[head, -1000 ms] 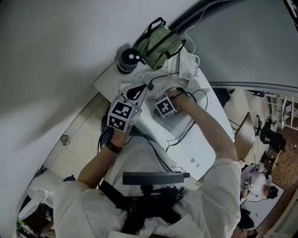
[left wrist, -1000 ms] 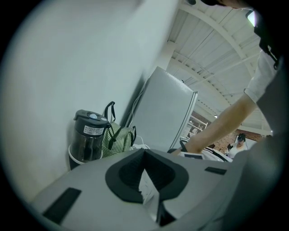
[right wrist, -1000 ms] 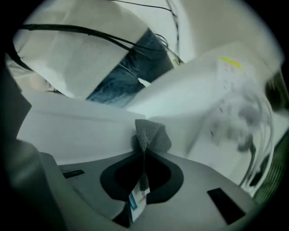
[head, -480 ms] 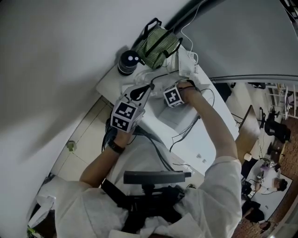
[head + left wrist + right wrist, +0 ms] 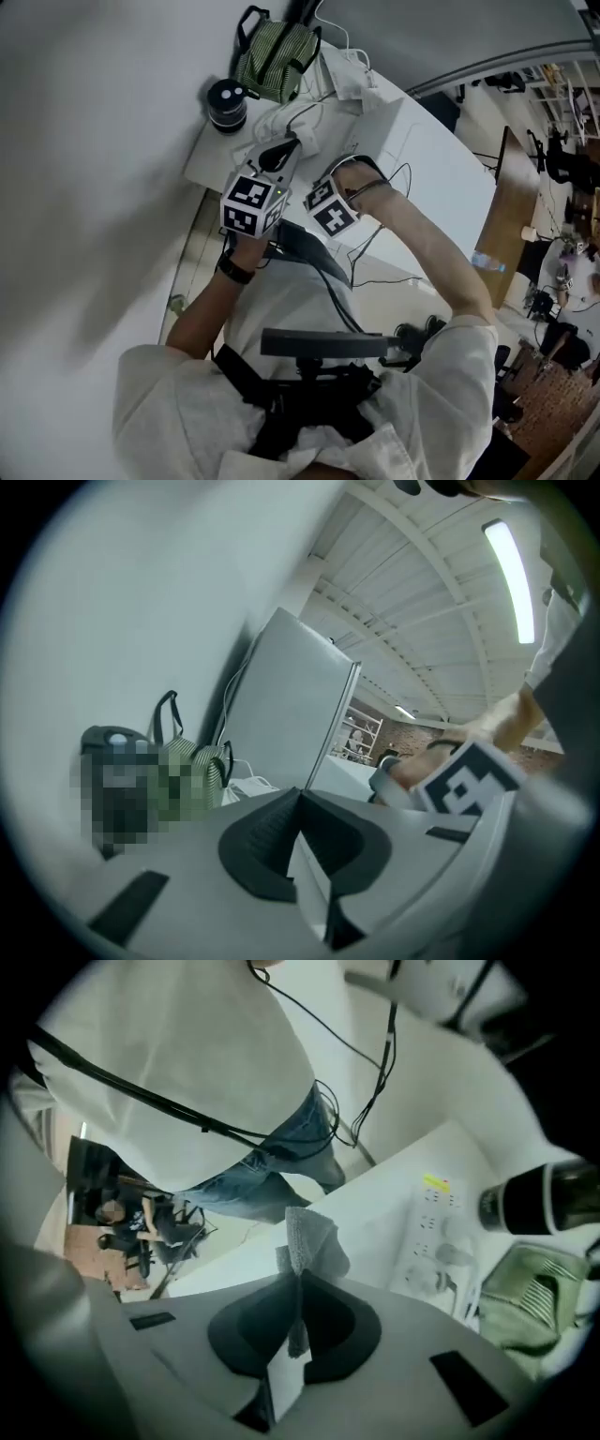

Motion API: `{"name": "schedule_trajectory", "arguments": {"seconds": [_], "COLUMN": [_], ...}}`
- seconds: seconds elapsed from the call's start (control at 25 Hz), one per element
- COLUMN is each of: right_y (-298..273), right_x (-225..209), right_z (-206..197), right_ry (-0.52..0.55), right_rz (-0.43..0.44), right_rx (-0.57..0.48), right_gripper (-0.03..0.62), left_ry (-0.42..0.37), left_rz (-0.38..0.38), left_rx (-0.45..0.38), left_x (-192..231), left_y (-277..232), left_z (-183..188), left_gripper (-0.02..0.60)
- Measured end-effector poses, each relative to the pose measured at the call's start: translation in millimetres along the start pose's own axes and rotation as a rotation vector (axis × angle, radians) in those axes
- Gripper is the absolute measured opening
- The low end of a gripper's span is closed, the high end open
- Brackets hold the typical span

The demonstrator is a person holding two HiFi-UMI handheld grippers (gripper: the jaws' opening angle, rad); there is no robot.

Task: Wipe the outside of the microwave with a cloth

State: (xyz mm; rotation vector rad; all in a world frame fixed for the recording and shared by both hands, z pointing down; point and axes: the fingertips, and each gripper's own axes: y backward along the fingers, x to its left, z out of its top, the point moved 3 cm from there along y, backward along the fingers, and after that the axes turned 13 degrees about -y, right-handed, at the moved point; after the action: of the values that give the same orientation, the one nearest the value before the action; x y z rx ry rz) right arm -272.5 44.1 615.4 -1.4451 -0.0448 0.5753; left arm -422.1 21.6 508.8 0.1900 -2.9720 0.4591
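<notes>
My right gripper (image 5: 298,1279) is shut on a small grey-white cloth (image 5: 307,1237) that sticks up between its fingers. It points back toward the person's white shirt and jeans. In the head view the right gripper (image 5: 328,214) shows mostly as its marker cube, over the near part of the white microwave body (image 5: 412,155); the cloth is hidden there. Just left of it, my left gripper (image 5: 278,152) points away from the person. In its own view the left gripper (image 5: 300,794) is shut with nothing held.
A green striped bag (image 5: 274,54) and a black flask (image 5: 226,101) stand at the far end by the wall. White cables and a power strip (image 5: 441,1232) lie near them. A tall white panel (image 5: 291,714) rises behind the bag. Black cables hang near the person.
The right gripper has drawn back from the far end toward the person, with the cloth still in it. The left gripper has stayed about where it was. The head camera has swung.
</notes>
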Motion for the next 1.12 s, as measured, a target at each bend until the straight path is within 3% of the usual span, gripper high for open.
{"name": "schedule_trajectory", "arguments": {"seconds": [0.16,0.24,0.32,0.44,0.6,0.76,0.92,1.12], "right_y": [68.9,90.8,91.5,59.7,-7.0,-67.1,-100.9,-137.6], "right_x": [30.8,63.3,110.3,205.2,331.6,388.1,386.0,390.3], "right_z": [-57.6,-119.5,-199.3,-329.1,-491.3,-607.1,-652.7,-637.3], "right_ry": [-0.22,-0.325,-0.456,-0.67,-0.878,-1.015,-1.058,-0.989], "right_rz": [-0.216,-0.339,-0.407,-0.44,-0.511,-0.553,-0.543,-0.484], "right_rx": [-0.223,-0.237,-0.23,-0.281,-0.368,-0.433,-0.49,-0.519], "right_gripper": [0.017,0.017,0.017,0.017,0.017,0.017,0.017,0.017], "left_ry": [-0.07,-0.097,-0.133,-0.231,-0.3,-0.308,-0.346,-0.388], "left_rz": [-0.058,-0.068,-0.079,-0.093,0.001,0.009,-0.023,-0.028], "left_rx": [-0.019,-0.02,-0.022,-0.03,-0.058,-0.029,0.03,0.091], "left_x": [-46.5,-84.1,-129.8,-212.9,-328.3,-445.4,-527.6,-570.7], "left_y": [-37.1,-52.8,-70.5,-105.1,-146.5,-188.3,-209.3,-227.0], "left_z": [23.8,34.4,44.9,69.1,112.0,116.5,106.6,98.0], "left_gripper": [0.028,0.028,0.028,0.028,0.028,0.028,0.028,0.028]}}
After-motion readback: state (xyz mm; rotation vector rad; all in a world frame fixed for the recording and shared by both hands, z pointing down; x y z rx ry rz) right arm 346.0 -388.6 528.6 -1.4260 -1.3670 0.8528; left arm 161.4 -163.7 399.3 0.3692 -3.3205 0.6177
